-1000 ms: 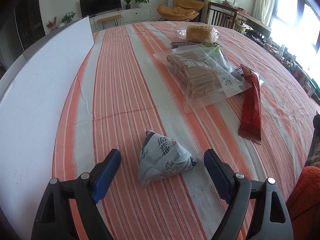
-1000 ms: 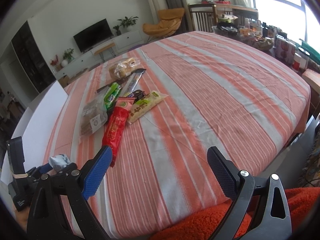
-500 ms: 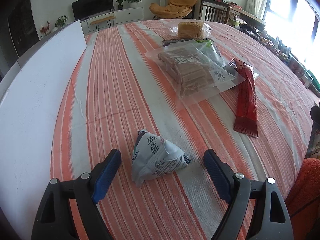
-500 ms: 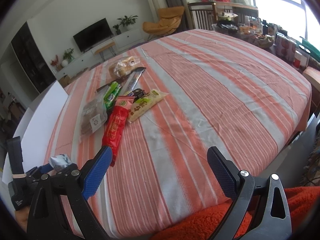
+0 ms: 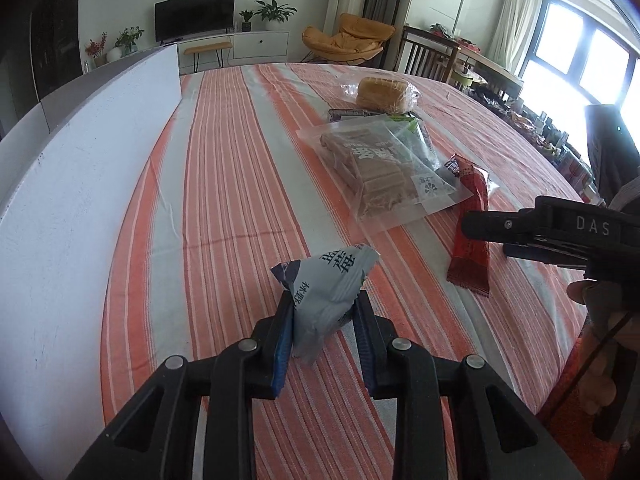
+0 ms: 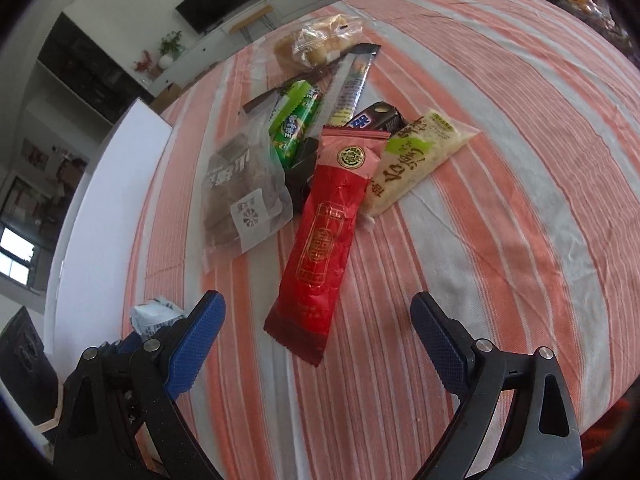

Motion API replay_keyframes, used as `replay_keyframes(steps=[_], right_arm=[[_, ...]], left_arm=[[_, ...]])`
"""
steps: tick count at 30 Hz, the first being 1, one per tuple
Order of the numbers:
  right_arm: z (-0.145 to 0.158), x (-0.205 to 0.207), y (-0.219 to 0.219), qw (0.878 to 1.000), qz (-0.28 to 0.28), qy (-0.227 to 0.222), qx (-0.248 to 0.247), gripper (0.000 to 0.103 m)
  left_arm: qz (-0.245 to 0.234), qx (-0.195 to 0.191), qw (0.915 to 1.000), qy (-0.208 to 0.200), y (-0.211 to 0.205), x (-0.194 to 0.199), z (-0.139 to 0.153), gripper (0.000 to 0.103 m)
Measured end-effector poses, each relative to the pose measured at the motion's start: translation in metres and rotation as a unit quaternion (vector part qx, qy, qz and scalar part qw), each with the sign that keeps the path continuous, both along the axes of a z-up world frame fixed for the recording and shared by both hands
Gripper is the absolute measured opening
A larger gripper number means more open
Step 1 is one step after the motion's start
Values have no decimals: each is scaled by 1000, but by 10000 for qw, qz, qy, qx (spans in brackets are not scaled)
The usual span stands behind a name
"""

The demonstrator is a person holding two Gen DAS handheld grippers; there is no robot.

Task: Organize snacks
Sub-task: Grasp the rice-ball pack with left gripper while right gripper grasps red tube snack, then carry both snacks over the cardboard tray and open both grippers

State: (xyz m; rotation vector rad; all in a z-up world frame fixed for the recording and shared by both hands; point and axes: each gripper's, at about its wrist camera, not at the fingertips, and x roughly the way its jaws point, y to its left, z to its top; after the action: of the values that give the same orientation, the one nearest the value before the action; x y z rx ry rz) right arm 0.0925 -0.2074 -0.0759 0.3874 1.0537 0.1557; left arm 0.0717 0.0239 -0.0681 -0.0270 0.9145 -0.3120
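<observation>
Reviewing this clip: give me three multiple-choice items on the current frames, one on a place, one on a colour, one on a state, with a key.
1. Where does the long red packet lie?
A. Between the clear bag of brown bars and the pale yellow-green packet
B. On the white board
C. Under the bread

2. What colour are the gripper pads?
A. Red
B. Blue
C. Yellow

3. What is the left gripper doing?
A. Open over bare cloth
B. Closing on the grey packet
C. Holding the bread

Key: A, its neighbours flank it; B, blue shows on the fingers; B, the packet is squeezed between the jaws.
</observation>
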Motion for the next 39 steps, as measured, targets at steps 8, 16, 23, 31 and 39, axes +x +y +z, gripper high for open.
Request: replay_keyframes(steps=[8, 16, 23, 31, 39], right_arm=[[7, -20, -37, 9959, -571, -42, 703, 13], [26, -53, -67, 9870, -778, -280, 1378, 13], [87, -40, 3, 9845, 180, -703, 1594, 13], [168, 15, 176, 9513, 1966, -853, 2215, 15], [133, 26, 207, 9675, 1943, -1007, 1264, 74]], left_arm=[[60, -622, 9980, -117, 24, -10, 9, 26], [31, -1596, 9869, -223, 34, -23, 60, 26], [668, -1847, 9766, -877, 112, -40, 143, 26], [2878, -281, 9538, -809, 256, -28, 131, 27], [3501, 395, 9342, -555, 272, -33, 82, 78]])
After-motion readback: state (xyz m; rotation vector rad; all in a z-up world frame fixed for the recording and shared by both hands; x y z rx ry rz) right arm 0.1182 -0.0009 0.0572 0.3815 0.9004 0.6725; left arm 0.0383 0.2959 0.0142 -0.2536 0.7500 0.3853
